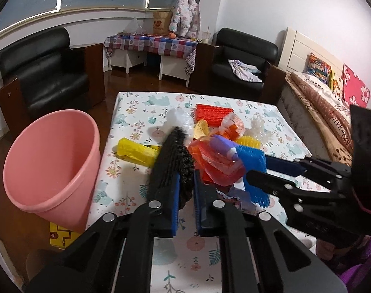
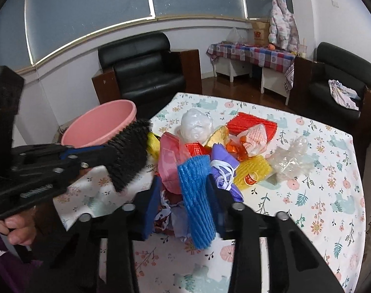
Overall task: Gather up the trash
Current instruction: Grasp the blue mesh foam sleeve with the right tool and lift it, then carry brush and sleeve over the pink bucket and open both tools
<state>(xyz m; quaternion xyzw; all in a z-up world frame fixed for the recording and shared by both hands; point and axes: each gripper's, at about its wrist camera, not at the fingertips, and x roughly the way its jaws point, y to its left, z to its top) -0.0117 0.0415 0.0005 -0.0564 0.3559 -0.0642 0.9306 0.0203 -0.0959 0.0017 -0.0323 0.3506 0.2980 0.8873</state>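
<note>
A living room with glossy black leather armchairs point(image 1: 46, 73), a dark wood floor and a checked cloth on a far side table frames a counter point(image 1: 141, 112) draped in smooth white oilcloth printed with flowers and pale bears. Heaped in the middle of the counter is the trash: a ribbed red foam net sleeve point(image 1: 213, 114), a crumpled ball of clear plastic point(image 2: 196, 123), a yellow wrapped block point(image 1: 134, 151), translucent red film point(image 1: 217, 163), purple scraps point(image 2: 222, 153), a yellow foam net point(image 2: 252, 173) and a puff of crinkled cellophane point(image 2: 293, 158). Beside the counter's left edge stands a round, smooth pink plastic bin point(image 1: 48, 166), tilted, its mouth showing.

The left tool point(image 1: 185, 168) is clamped on a black foam net sleeve point(image 1: 173, 156), its bristly mesh squeezed between the blue pads, held just above the pile. The right tool point(image 2: 183, 183) is closed around a blue foam net sleeve point(image 2: 196, 195), a ridged tube lying lengthwise between the fingers over torn paper scraps. A hand point(image 2: 14, 229) grips the left tool's handle at the edge of the right view
</note>
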